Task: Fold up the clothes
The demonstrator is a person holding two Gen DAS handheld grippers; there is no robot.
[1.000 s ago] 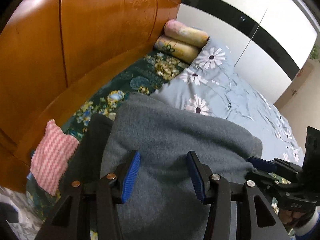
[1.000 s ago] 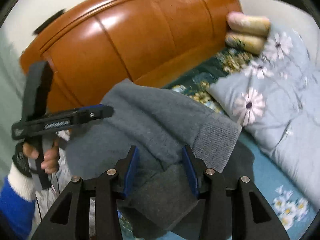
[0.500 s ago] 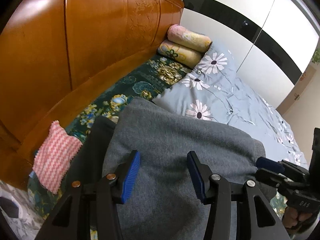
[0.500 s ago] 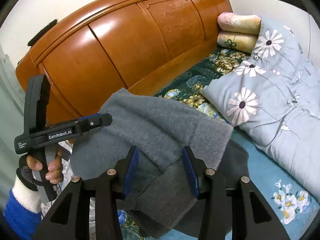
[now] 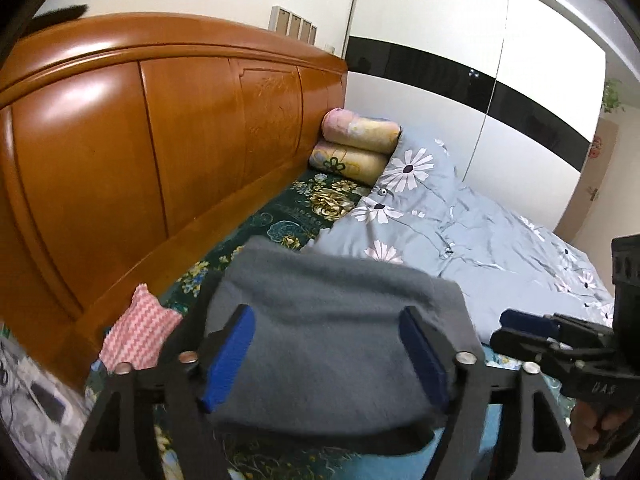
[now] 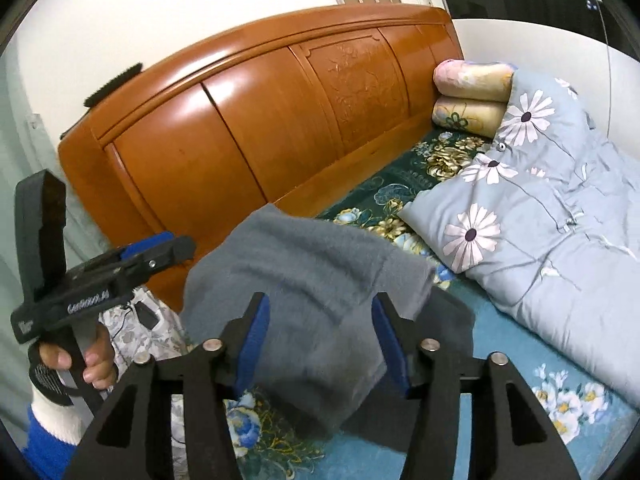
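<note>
The grey sweater lies folded on the bed directly ahead of both tools, its upper layer doubled over a darker layer that shows beneath and to the far side in the right wrist view. The left gripper has its jaws spread wide, and the blue pads stand to either side of the garment's near part with no cloth pinched between them; whether the pads touch the knit cannot be told. The right gripper is likewise released, jaws apart, the folded bundle in front of and below its fingertips, nothing grasped. Each tool appears in the other's view, the right one off to the left gripper's right, the left one off to the right gripper's left, both pointing toward the wooden headboard beyond the sweater. To the left of the left gripper a pink zigzag cloth lies against the headboard's base; ahead and to the right is the grey daisy-print duvet, with two rolled pillows at its far end. My judgement is that a fold has just been laid down and the hands are between grasps. The next move probably calls for picking fresh edges, closing each pair of pads on both layers together so the bundle does not slide apart, or else pressing it flat.
</note>
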